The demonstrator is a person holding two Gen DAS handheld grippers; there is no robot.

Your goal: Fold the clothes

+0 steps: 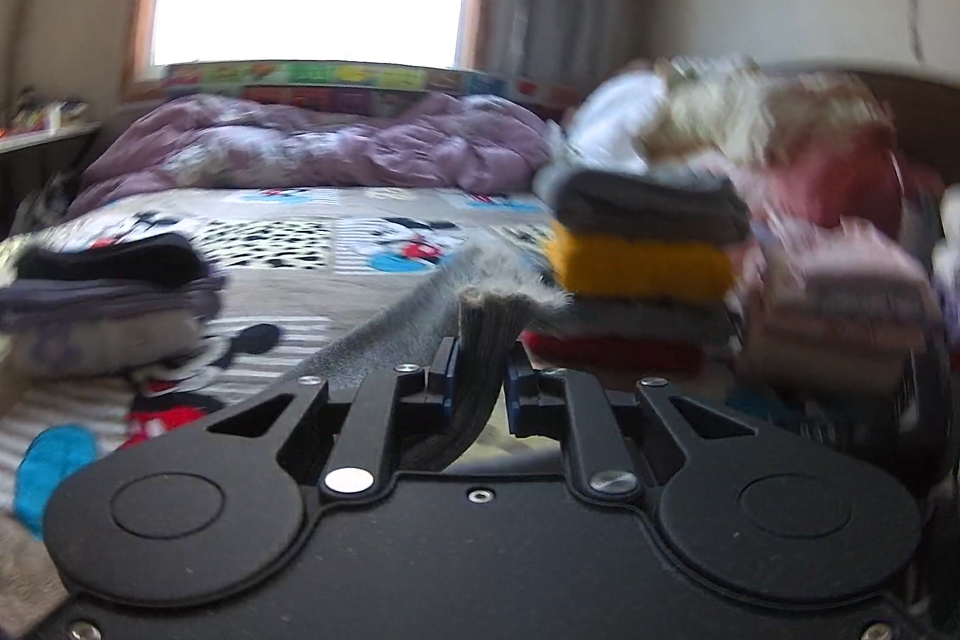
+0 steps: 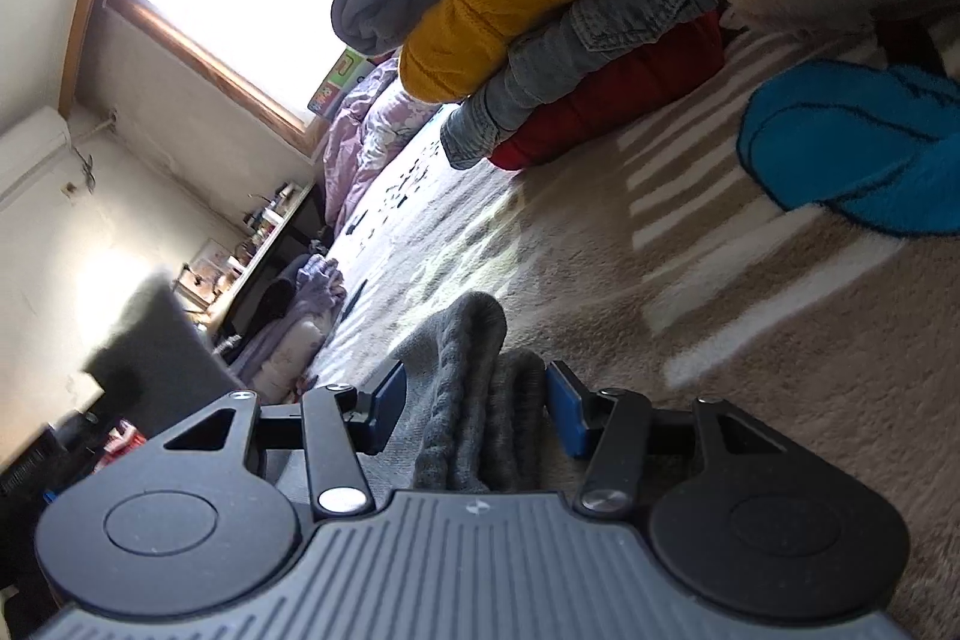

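A grey knitted garment (image 1: 480, 334) is pinched between the jaws of my left gripper (image 1: 480, 376), which holds it above the bed; its fuzzy edge spreads out ahead of the fingers. My right gripper (image 2: 474, 412) is shut on a bunched fold of the same kind of grey knit (image 2: 474, 388), low over the bedspread, with the view tilted. A folded stack (image 1: 648, 274) of grey, yellow, denim and red clothes stands just right of the left gripper and shows in the right wrist view (image 2: 540, 16) ahead.
The cartoon-print bedspread (image 1: 288, 244) covers the bed. A second pile of dark folded clothes (image 1: 108, 292) lies at left. A purple duvet (image 1: 312, 148) is bunched at the back under the window. Loose clothes (image 1: 780, 160) are heaped at right.
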